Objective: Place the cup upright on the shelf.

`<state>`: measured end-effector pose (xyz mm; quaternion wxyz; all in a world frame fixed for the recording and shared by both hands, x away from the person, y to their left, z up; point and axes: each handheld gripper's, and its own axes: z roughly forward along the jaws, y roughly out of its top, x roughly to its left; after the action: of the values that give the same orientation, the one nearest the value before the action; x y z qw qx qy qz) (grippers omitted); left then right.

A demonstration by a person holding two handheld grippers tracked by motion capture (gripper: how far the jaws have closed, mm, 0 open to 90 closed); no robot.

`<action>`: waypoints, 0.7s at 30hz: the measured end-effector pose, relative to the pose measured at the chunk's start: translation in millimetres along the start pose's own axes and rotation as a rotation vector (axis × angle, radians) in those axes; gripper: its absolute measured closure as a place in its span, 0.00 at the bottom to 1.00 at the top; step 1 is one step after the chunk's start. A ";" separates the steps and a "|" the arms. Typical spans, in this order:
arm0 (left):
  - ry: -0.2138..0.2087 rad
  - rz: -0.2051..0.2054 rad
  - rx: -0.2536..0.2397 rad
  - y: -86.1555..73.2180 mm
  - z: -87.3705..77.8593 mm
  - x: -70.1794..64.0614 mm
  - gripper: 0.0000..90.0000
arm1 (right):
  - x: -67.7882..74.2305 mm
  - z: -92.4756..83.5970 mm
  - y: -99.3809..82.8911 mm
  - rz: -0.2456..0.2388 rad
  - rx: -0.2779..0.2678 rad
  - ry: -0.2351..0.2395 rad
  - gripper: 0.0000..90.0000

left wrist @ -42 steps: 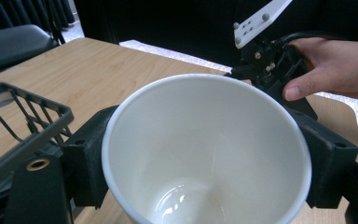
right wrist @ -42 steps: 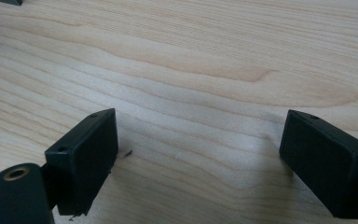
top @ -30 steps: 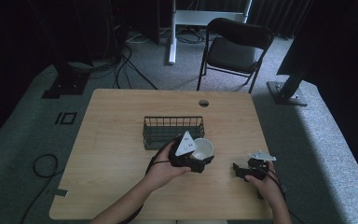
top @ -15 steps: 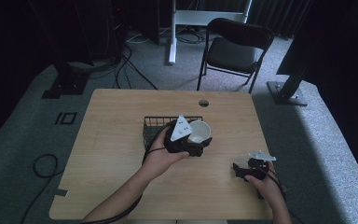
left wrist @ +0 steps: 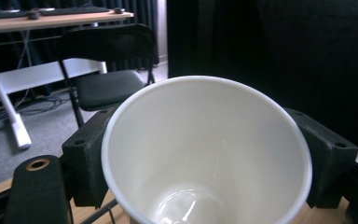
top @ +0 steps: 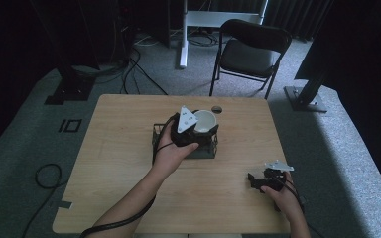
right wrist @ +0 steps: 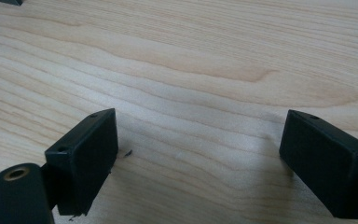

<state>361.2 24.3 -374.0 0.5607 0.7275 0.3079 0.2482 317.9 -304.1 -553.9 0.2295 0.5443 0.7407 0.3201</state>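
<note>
Pinching smooth white paper cup [left wrist: 205, 154], left gripper [top: 191, 130] over wire basket [top: 158, 136], right gripper [right wrist: 200, 163] spread above grainy wood table [right wrist: 191, 60]

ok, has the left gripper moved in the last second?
Yes. The left gripper, shut on the white cup, went away from the person, now over the wire basket.

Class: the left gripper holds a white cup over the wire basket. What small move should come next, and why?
Probably lower the white cup straight down into the wire basket. The left gripper has its jaws shut on the cup's sides, with the cup upright above the basket, while the right gripper rests open on the table, apart from them.
</note>
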 end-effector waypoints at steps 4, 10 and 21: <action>0.028 -0.024 0.008 -6.2 10.4 6.1 0.22 | 0.0 0.0 0.0 0.000 0.000 0.000 0.12; 0.073 -0.045 0.033 -22.2 24.4 17.1 0.22 | 0.0 0.0 0.0 0.000 -0.001 -0.001 0.12; 0.147 -0.077 0.071 -44.3 49.8 32.5 0.22 | 0.0 0.1 0.0 0.000 -0.001 -0.001 0.12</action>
<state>411.2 22.9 -428.7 0.5197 0.7141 0.3847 0.2681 317.9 -304.1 -554.0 0.2304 0.5443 0.7403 0.3202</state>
